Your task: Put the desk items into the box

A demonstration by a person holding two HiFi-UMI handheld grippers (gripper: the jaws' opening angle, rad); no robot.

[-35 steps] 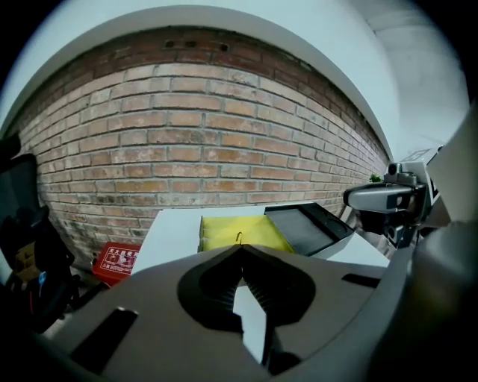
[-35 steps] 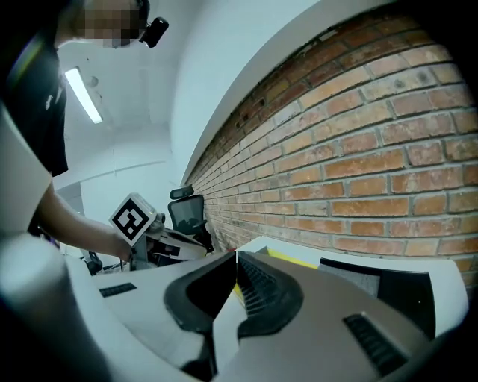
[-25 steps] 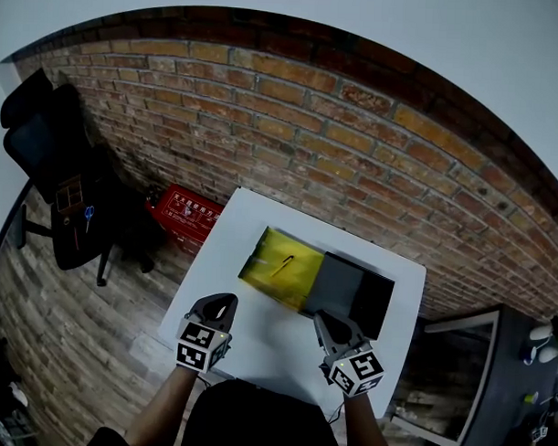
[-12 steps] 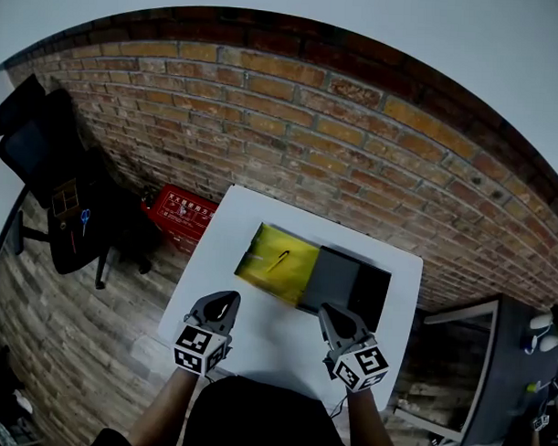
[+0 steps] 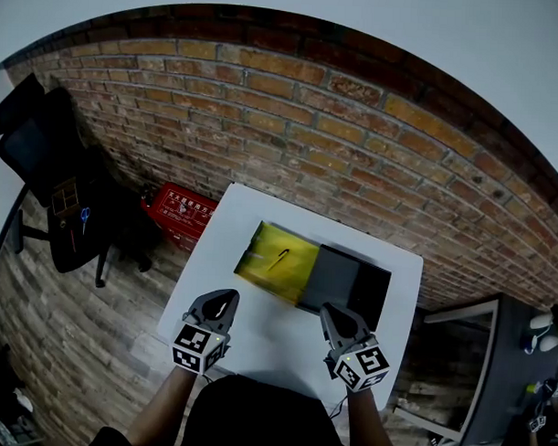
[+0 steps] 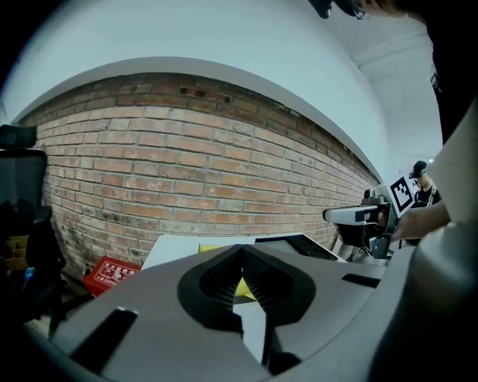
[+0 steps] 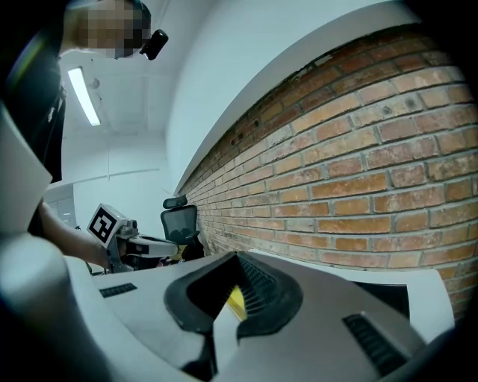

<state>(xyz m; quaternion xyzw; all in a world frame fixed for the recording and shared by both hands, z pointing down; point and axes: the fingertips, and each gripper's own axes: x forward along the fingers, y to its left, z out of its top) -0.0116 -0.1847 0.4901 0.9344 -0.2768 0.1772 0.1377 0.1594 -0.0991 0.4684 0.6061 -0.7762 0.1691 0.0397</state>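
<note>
A yellow pad (image 5: 276, 261) lies on the white table (image 5: 257, 340) with a thin dark pen (image 5: 280, 258) on top of it. Touching its right side is a flat dark box (image 5: 348, 284), grey on the left half and black on the right. My left gripper (image 5: 219, 304) hovers over the table's near left part, short of the pad, shut and empty. My right gripper (image 5: 335, 320) is level with it, just in front of the box, shut and empty too. In the left gripper view my left gripper (image 6: 240, 248) shows closed tips, with yellow behind them. The right gripper (image 7: 237, 255) looks the same in its own view.
A brick wall (image 5: 337, 128) runs behind the table. On the wooden floor to the left are a red crate (image 5: 183, 210) and a black office chair (image 5: 44, 154). A white frame (image 5: 456, 379) stands right of the table.
Both grippers stay where they were, shut. Only the head view has shifted slightly.
</note>
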